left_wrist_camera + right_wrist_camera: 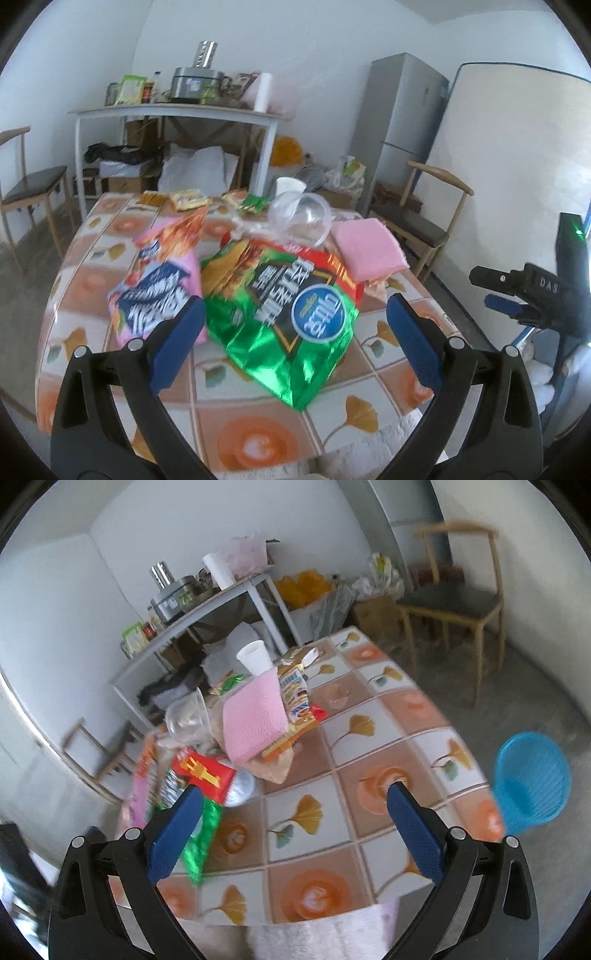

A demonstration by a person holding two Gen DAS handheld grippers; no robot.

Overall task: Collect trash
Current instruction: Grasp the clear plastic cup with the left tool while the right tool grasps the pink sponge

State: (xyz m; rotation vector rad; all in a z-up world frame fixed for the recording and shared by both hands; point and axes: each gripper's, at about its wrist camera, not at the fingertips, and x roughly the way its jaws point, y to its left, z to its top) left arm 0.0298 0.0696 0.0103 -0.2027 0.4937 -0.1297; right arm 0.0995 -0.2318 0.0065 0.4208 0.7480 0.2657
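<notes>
Centrally in the left view, the green bag (280, 306) lies on the bench (369, 369), its long axis running lower right to upper left, beside a pink bag (159, 284). Both left tongs (295, 314) and right tongs (295, 801) hover spread wide, empty.
</notes>
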